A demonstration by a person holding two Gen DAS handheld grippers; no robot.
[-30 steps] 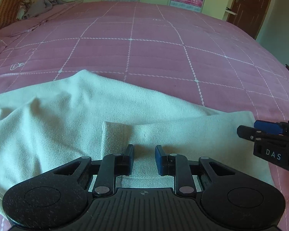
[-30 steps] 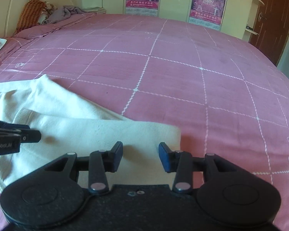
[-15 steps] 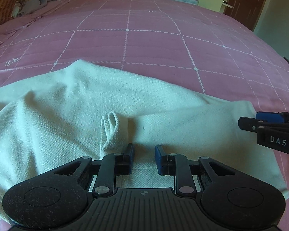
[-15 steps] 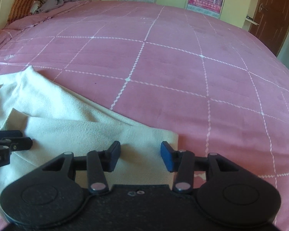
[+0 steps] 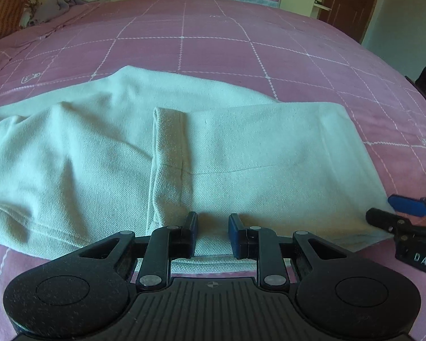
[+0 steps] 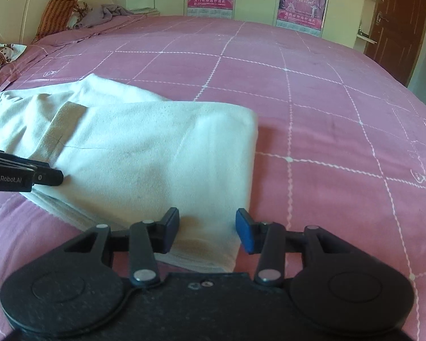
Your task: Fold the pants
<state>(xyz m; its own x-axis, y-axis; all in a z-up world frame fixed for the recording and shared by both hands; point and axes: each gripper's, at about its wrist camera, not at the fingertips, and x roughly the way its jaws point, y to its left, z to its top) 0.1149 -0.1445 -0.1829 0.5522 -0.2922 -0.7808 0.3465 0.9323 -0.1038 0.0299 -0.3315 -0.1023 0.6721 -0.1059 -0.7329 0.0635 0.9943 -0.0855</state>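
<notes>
Pants [image 5: 241, 153] lying folded over on the pink bed [image 5: 213, 45]

Left claw [image 5: 212, 231] is sitting at the pants' near edge, narrow gap, grip unclear; right claw [image 6: 207, 228] is hovering released, straddling the pants' near right corner.

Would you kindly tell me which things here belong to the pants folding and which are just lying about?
Belongs to the job:
- pale cream cotton pants, partly folded
- left gripper
- right gripper

Just lying about:
- orange striped pillow
- crumpled grey blanket
- pink wall calendars
- brown wooden door
</notes>
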